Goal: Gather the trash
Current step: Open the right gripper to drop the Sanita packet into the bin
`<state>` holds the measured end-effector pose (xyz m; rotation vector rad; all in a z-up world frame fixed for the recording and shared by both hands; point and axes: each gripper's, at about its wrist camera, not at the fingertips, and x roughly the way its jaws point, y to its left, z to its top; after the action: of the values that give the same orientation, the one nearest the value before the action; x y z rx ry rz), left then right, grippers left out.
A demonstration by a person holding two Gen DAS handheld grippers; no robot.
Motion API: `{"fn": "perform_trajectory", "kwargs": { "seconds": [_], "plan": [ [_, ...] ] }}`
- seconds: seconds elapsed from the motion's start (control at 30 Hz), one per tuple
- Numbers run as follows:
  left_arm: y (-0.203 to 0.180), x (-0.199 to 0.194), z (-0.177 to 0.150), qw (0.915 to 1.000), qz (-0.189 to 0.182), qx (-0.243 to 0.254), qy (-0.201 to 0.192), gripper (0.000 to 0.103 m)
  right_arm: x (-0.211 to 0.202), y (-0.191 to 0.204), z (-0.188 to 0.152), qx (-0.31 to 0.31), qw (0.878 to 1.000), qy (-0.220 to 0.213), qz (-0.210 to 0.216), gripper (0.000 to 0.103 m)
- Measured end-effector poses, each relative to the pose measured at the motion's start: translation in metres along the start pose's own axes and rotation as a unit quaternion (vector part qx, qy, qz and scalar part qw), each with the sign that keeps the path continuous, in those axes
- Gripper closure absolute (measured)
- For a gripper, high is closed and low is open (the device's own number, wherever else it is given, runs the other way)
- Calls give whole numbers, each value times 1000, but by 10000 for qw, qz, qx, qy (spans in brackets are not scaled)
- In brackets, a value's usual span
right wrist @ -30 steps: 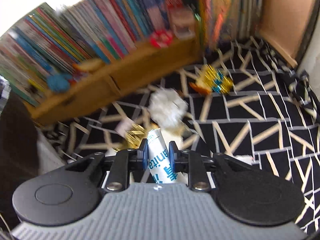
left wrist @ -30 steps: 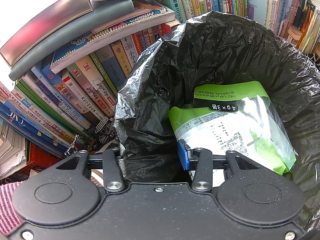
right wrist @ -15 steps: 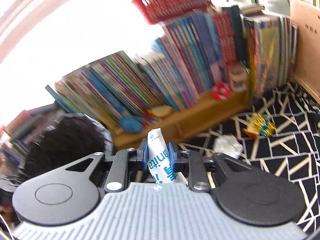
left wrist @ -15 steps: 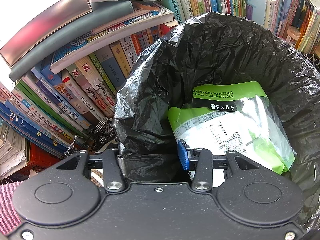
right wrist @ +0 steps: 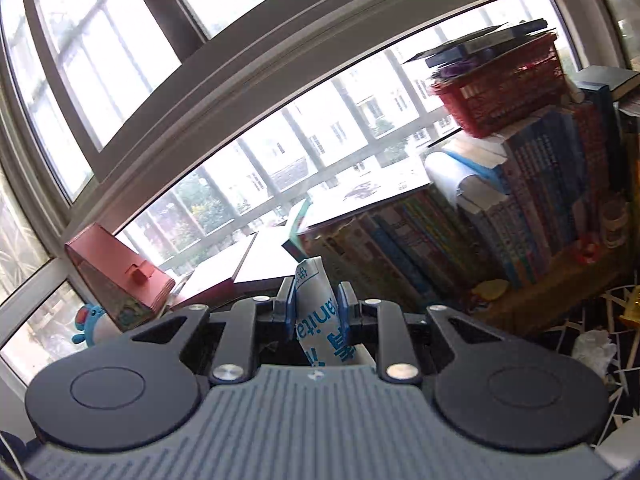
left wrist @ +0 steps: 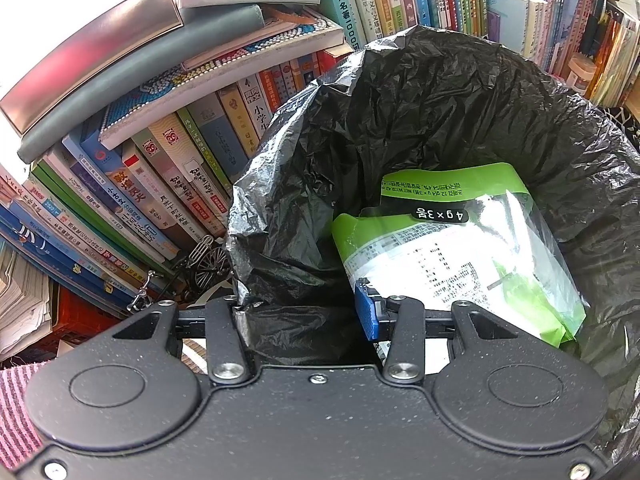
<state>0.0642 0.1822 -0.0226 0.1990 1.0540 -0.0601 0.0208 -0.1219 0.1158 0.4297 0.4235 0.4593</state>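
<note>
Pinching a white wrapper with blue lettering, the right gripper has its two blue pads pressed flat against the wrapper's sides, and the wrapper pokes up above the fingertips. Just past it there's a row of books standing on a wooden shelf, with a red plastic basket sitting on top of the pile, a reddish box off to the left and big windows behind all of it. Down at the right edge, a crumpled white tissue lies on the black-and-cream patterned floor.

Over on the other side, the left gripper has the near rim of the black trash bag bunched between its fingers, clamped on the plastic so the mouth of the bag is held wide. Inside the bag, right next to the blue pad, a green and clear snack packet leans against the bag's wall. Beyond the bag there are more books, some upright and some stacked flat on top.
</note>
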Motion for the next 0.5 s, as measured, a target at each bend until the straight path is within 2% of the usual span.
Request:
{"fn": "perform_trajectory", "kwargs": {
  "seconds": [0.17, 0.23, 0.33, 0.5],
  "plan": [
    [0, -1, 0, 10000, -14, -6, -2, 62, 25, 12, -10, -87, 9995, 228, 191, 71],
    [1, -1, 0, 10000, -14, -8, -1, 62, 34, 12, -15, -54, 9994, 316, 153, 53],
    [1, -1, 0, 10000, -21, -11, 0, 62, 41, 8, -22, -22, 9991, 411, 134, 35],
    [1, -1, 0, 10000, -12, -14, 1, 62, 41, 2, -30, -125, 9987, 479, -79, 24]
  ]
}}
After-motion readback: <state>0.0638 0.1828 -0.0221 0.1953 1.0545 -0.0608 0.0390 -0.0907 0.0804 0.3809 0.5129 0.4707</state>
